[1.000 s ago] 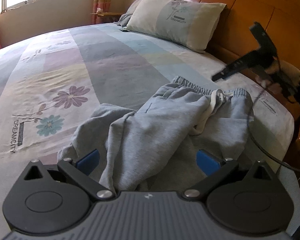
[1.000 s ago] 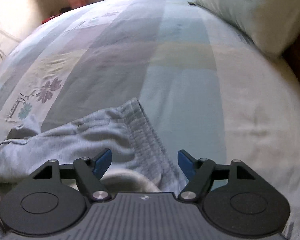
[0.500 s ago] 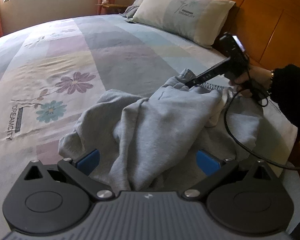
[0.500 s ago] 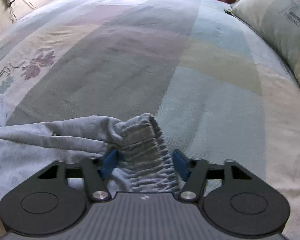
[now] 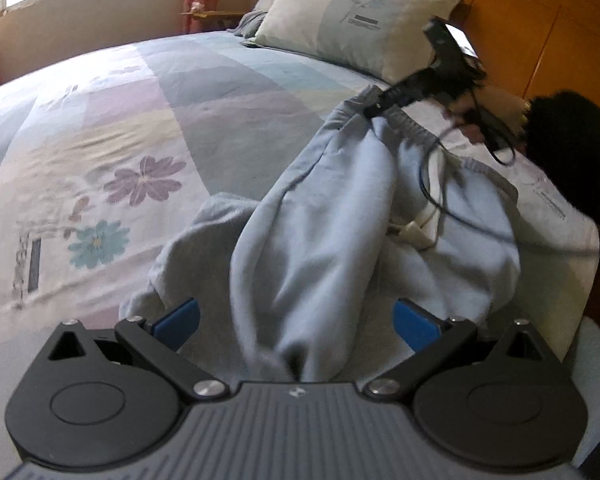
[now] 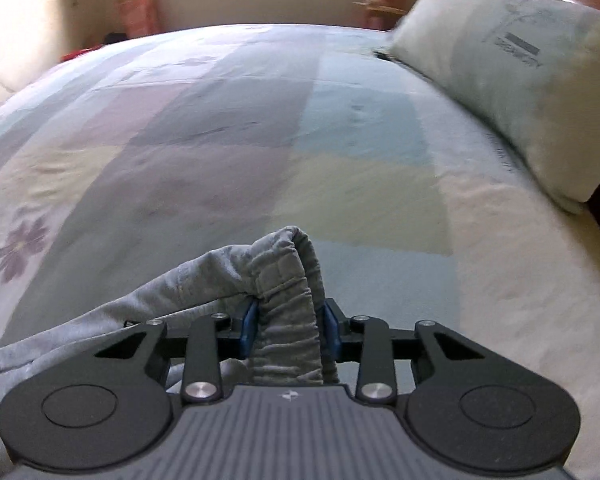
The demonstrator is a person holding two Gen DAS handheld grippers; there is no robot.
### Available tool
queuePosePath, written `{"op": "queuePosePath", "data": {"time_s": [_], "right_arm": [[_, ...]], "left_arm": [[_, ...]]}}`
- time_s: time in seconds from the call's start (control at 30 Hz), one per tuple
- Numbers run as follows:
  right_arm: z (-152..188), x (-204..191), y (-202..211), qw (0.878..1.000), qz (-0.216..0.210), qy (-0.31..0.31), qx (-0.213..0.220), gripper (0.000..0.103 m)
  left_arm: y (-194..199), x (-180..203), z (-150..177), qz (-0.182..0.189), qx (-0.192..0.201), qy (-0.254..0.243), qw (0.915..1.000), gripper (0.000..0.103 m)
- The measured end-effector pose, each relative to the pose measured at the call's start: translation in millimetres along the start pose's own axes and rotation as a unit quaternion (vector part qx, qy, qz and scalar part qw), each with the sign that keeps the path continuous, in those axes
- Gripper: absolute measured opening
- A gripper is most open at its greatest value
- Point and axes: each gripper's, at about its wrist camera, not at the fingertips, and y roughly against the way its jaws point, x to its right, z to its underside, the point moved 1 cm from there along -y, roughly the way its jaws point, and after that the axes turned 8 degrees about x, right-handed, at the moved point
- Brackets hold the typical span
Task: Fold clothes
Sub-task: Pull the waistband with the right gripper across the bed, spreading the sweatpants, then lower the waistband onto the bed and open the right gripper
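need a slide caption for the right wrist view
Right gripper shut on the ribbed waistband of grey sweatpants, lifting it over the patchwork bedspread, pillow at right.

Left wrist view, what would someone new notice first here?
The grey sweatpants heaped on the patchwork bedspread draw the eye, their elastic waistband pinched up off the bed by the right claw, whose jaws have just been closing on it. The left claw stands open around the near end of the heap, and a pillow leans on the wooden headboard behind.
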Motion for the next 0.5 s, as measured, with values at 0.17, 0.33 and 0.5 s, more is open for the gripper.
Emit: {"op": "queuePosePath", "data": {"time_s": [0.17, 0.33, 0.5], "right_arm": [[-17, 23, -28, 0.995, 0.09, -0.047, 0.003, 0.04], [-13, 40, -22, 0.993, 0.036, -0.11, -0.024, 0.047], [-5, 40, 31, 0.991, -0.024, -0.134, -0.011, 0.048]], "left_arm": [[-4, -1, -12, -0.001, 0.011, -0.012, 0.9999, 0.102], [-3, 0, -9, 0.002, 0.011, -0.01, 0.9999, 0.102], [4, 4, -2, -0.003, 0.006, -0.008, 0.9999, 0.102]]}}
